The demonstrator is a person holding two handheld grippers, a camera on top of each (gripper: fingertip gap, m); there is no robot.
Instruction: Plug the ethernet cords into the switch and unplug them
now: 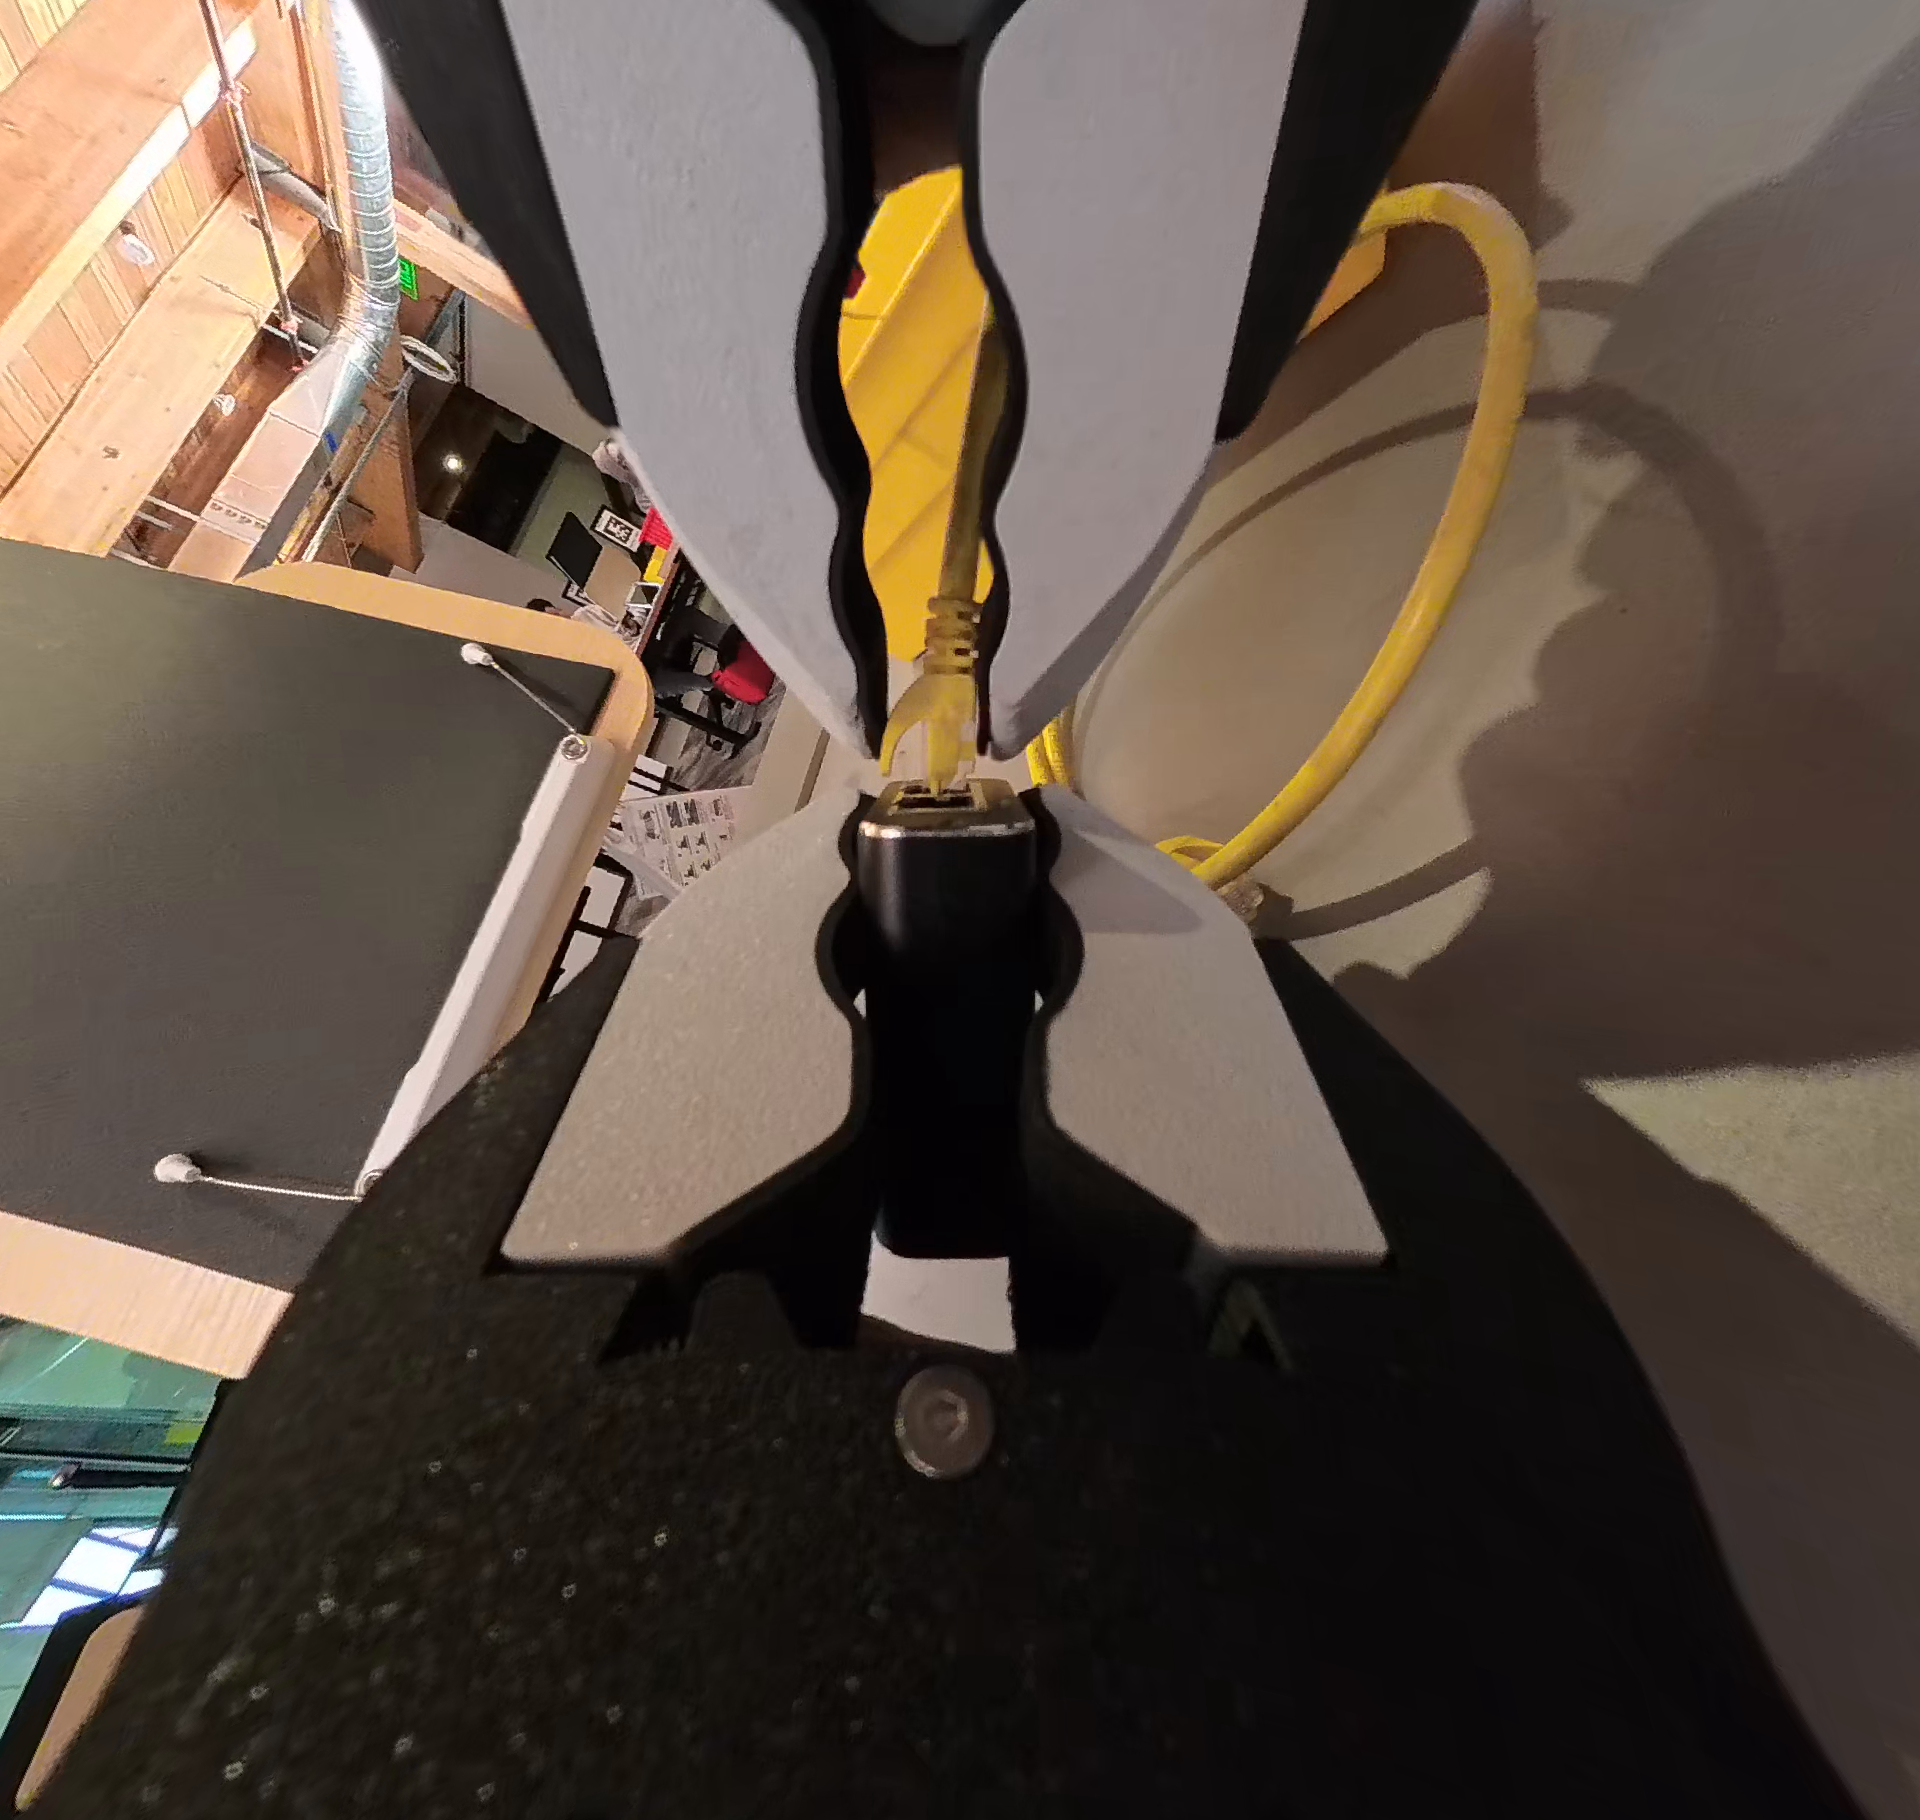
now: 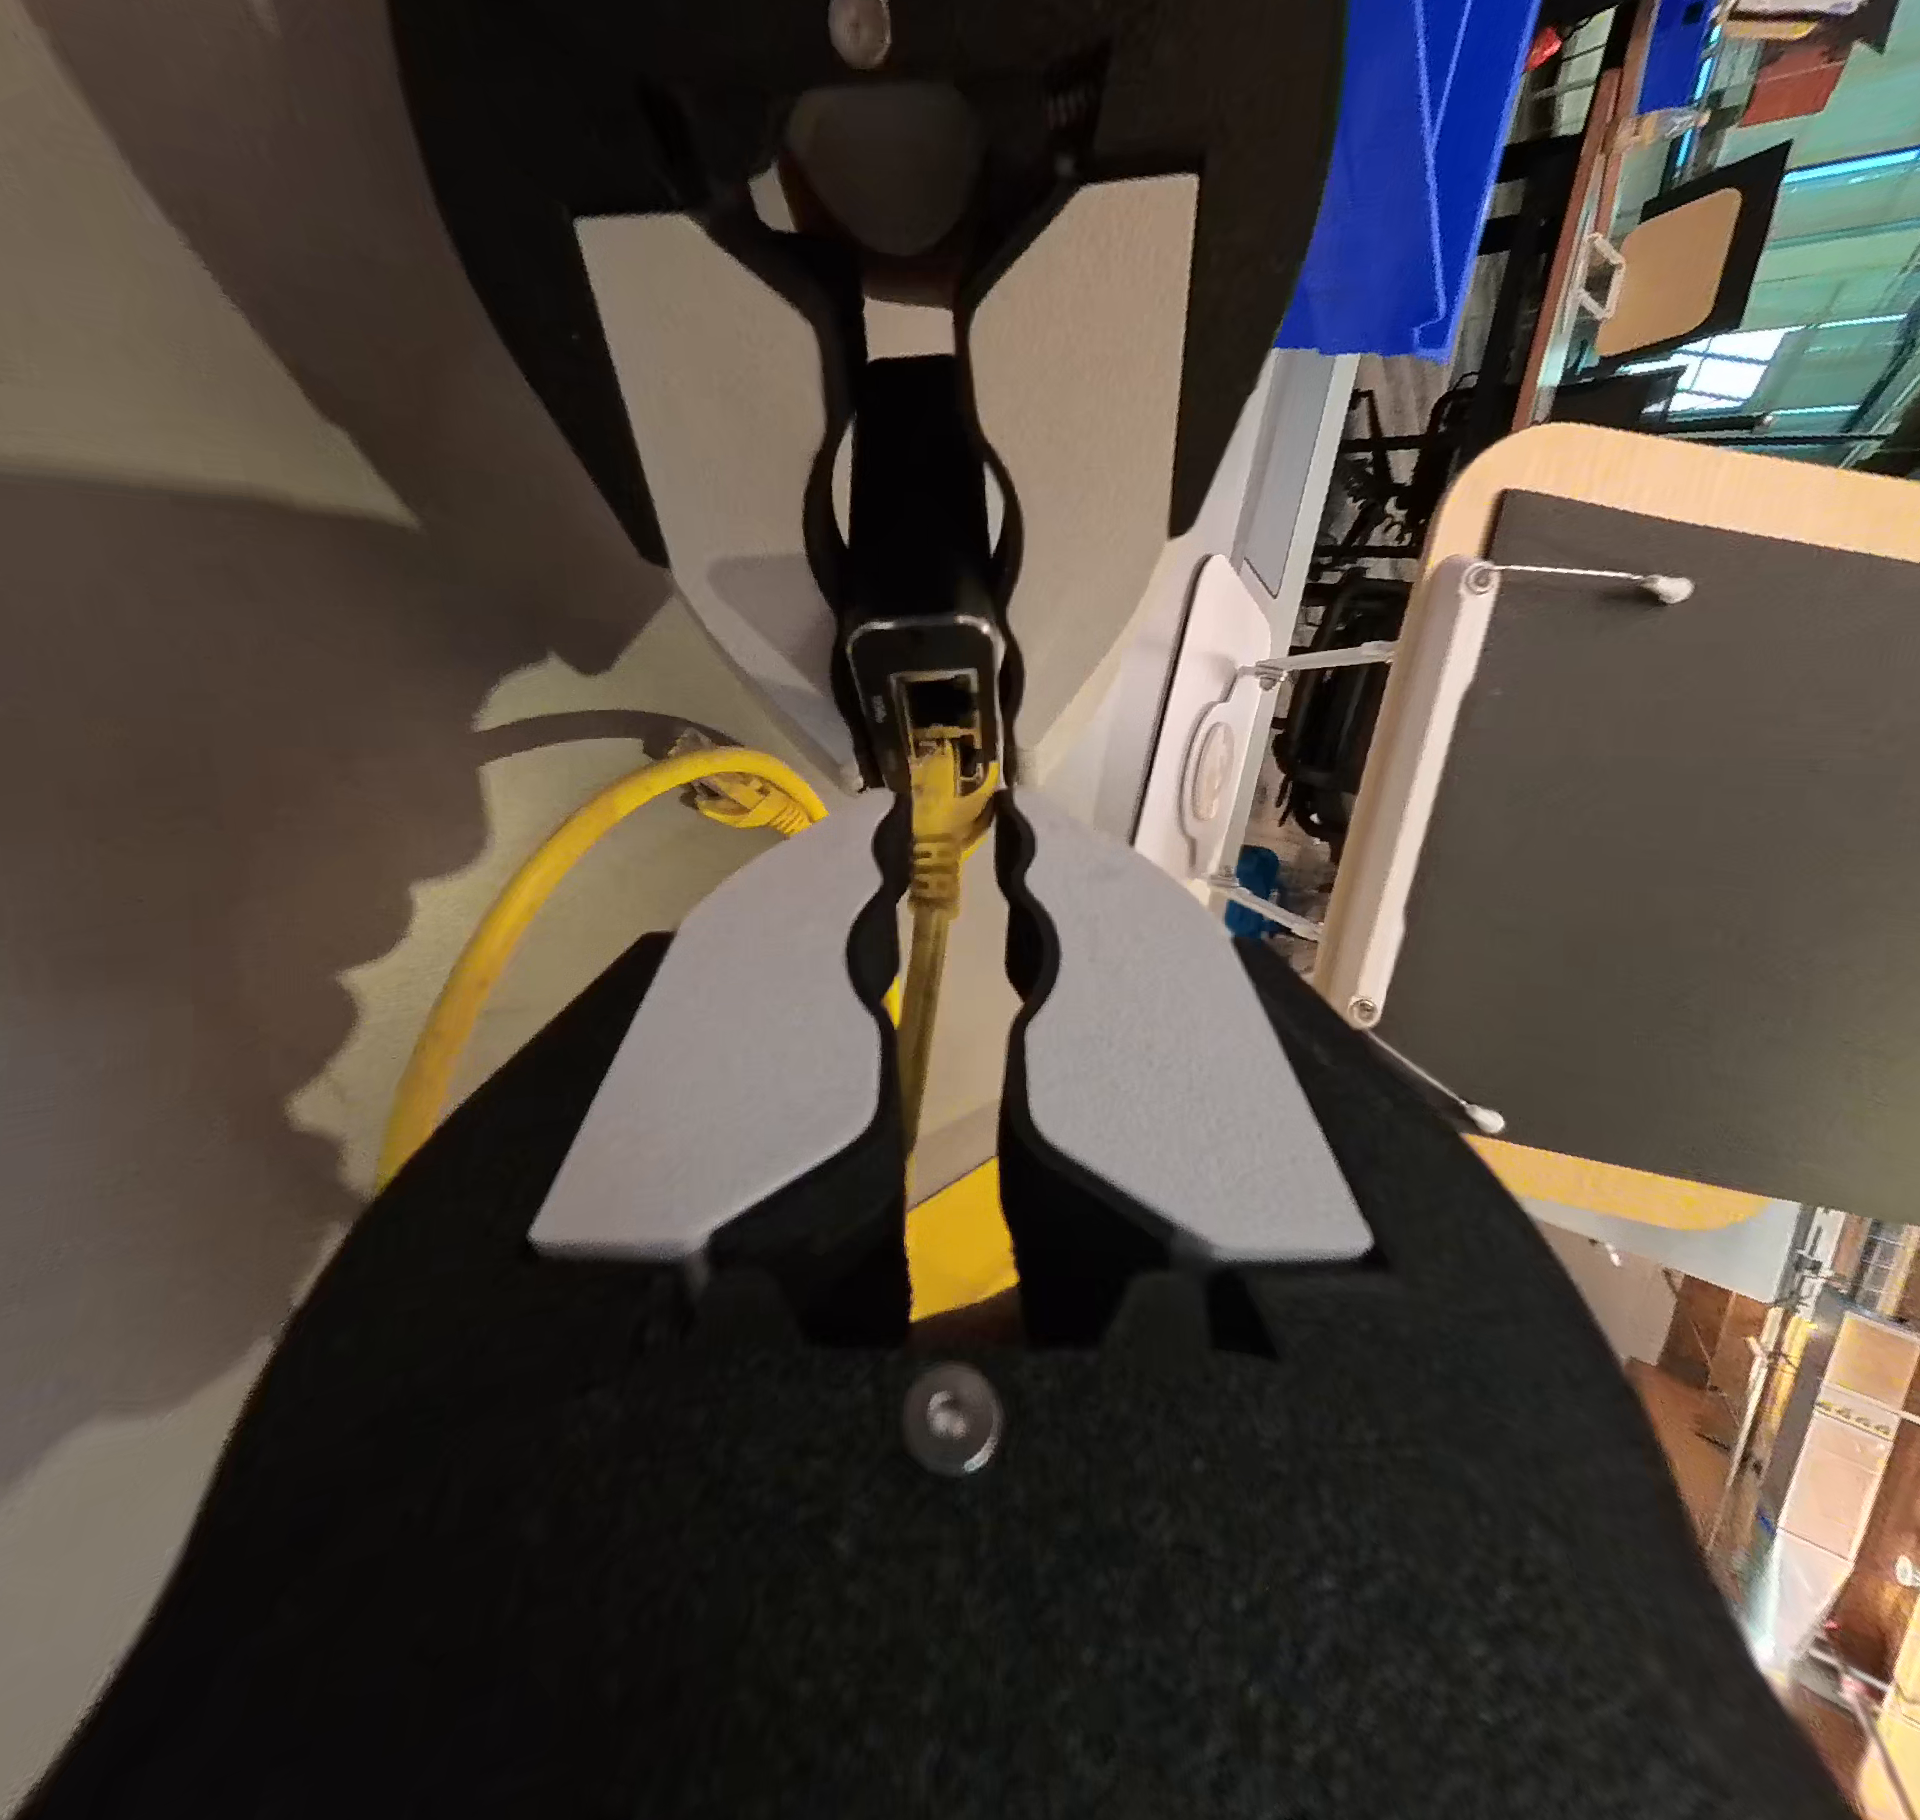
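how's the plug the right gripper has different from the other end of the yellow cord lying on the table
The held plug is pinched in the right gripper, its tip at the port of the black switch that the left gripper holds. The free plug lies loose on the white table, touching neither gripper. Both are yellow-booted ends of one cord.

No readable text; small unreadable marking on switch [image 2: 918, 674] face.
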